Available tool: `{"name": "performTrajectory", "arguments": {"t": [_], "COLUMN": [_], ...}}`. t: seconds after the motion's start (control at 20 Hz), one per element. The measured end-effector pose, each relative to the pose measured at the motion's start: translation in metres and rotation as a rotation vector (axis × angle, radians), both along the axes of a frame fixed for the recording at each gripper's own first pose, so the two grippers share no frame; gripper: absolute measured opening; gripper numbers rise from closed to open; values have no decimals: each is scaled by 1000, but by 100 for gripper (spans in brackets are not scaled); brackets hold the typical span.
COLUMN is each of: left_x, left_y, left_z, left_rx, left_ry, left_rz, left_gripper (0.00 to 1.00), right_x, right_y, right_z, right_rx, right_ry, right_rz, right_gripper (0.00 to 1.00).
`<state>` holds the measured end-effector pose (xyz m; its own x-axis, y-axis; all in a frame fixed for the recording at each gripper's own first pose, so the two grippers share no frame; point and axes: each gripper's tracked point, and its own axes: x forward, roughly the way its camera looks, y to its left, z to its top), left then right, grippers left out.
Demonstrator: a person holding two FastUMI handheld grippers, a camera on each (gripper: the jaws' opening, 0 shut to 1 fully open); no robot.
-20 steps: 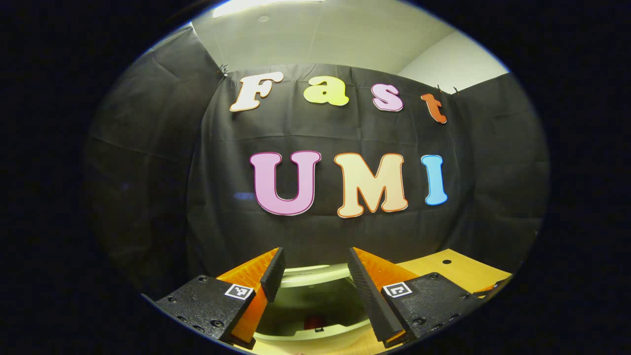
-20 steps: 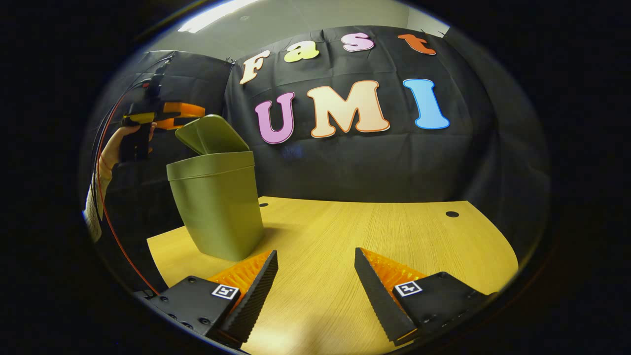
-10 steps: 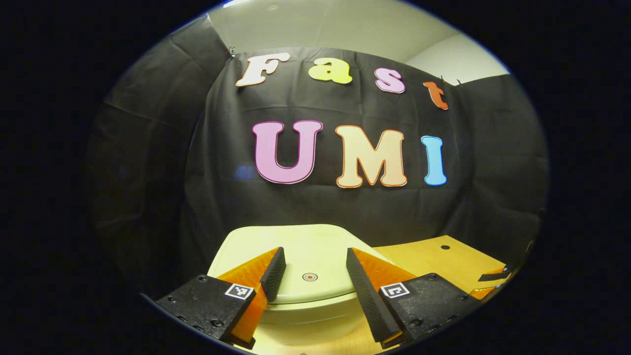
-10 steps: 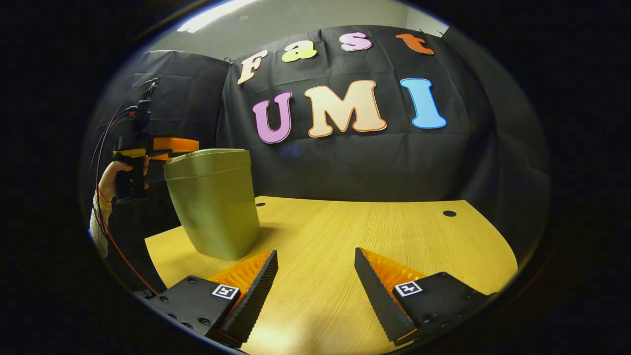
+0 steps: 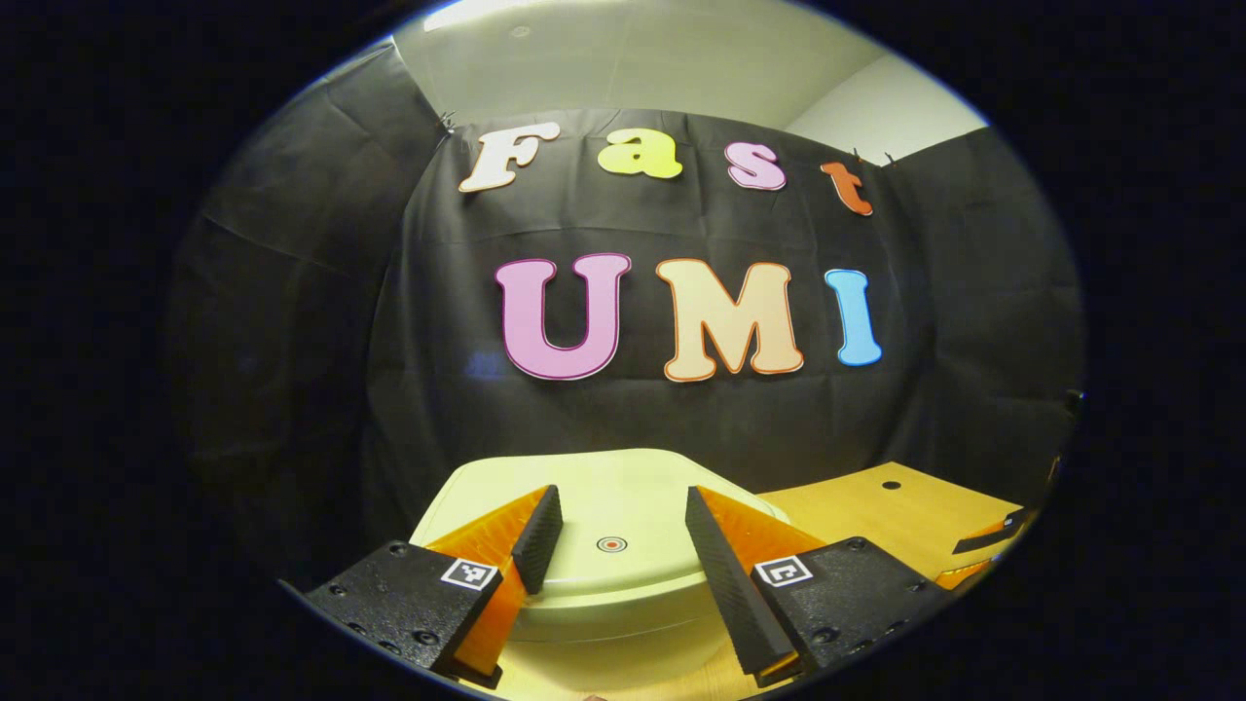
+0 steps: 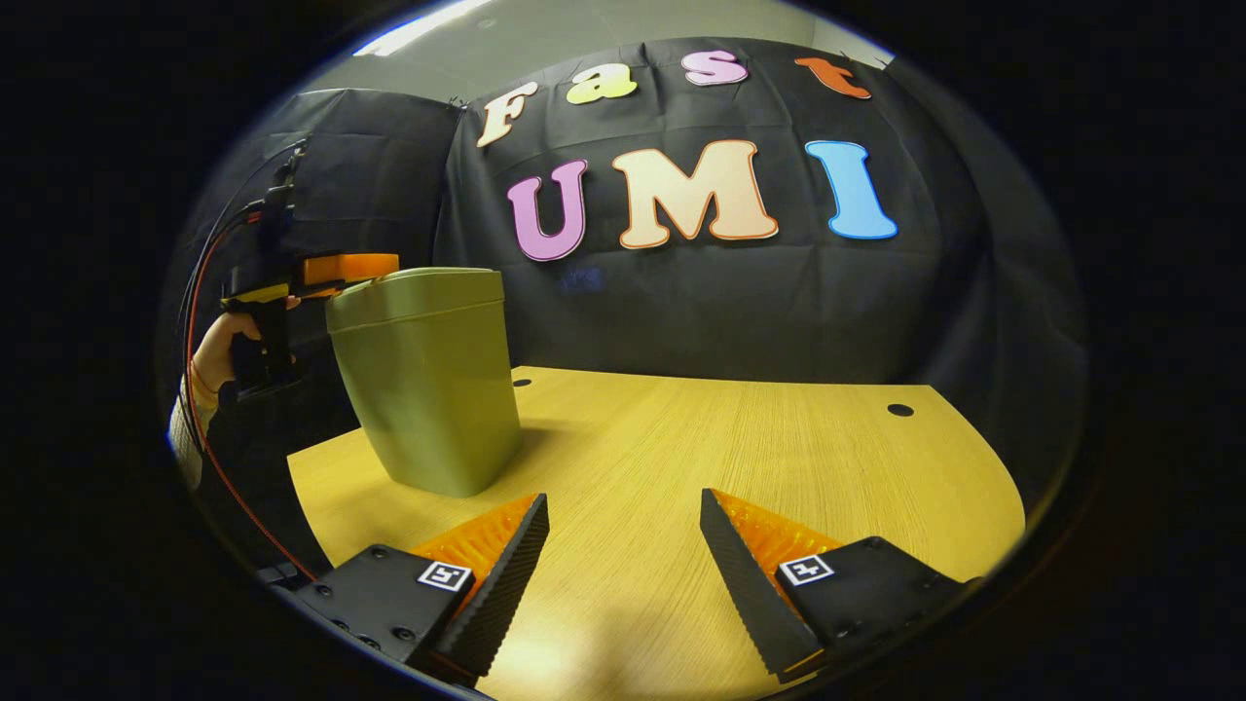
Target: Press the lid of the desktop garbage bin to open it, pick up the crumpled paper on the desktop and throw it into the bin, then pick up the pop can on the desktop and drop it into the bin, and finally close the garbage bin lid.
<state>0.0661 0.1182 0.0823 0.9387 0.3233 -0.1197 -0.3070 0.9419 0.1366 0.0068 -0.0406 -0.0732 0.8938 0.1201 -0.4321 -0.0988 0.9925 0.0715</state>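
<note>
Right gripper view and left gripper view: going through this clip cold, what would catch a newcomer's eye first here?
The green garbage bin stands at the left of the wooden table with its lid shut. The left gripper hovers open right over that lid, its fingers either side of a small round target mark. The right gripper hangs open over bare tabletop, holding nothing.

Pale green bin (image 6: 428, 380), seemingly plain.
</note>
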Motion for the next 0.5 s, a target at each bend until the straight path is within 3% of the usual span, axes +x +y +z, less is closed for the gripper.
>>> {"name": "performTrajectory", "arguments": {"t": [0.35, 0.5], "left_x": [-1, -1], "left_y": [-1, -1], "left_z": [5, 6], "left_rx": [35, 3], "left_ry": [-47, -41], "left_rz": [-11, -5], "left_gripper": [83, 82], "right_x": [1, 1], "right_y": [2, -1], "right_z": [1, 1], "right_rx": [6, 3], "right_ry": [-1, -1], "right_rz": [9, 7], "right_gripper": [98, 98]}}
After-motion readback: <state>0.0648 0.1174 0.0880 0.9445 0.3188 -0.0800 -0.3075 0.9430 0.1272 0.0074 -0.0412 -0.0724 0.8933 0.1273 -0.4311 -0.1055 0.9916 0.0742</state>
